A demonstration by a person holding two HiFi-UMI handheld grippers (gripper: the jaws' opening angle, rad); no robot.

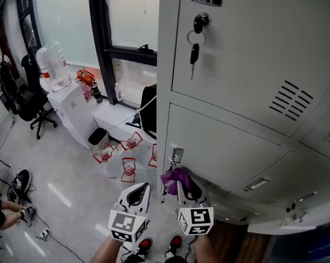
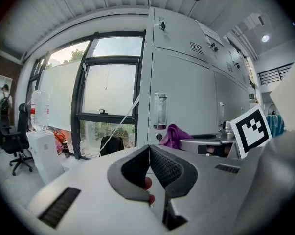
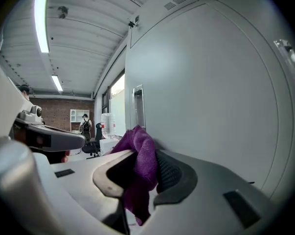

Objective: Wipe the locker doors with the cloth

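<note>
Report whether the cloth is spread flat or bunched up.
Bunched up: the purple cloth sits as a crumpled wad pinched in the right gripper, one end hanging below.

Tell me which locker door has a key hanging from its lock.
The upper door: a key hangs from its lock. The lower door, by the purple cloth, shows no key.

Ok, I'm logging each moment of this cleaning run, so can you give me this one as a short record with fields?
right gripper: shut on purple cloth
left gripper: jaws together, nothing between them, held beside the right one
cloth position: near the lower left corner of the middle locker door, just below its handle; contact with the door unclear
upper locker door: key hanging from the lock
</note>
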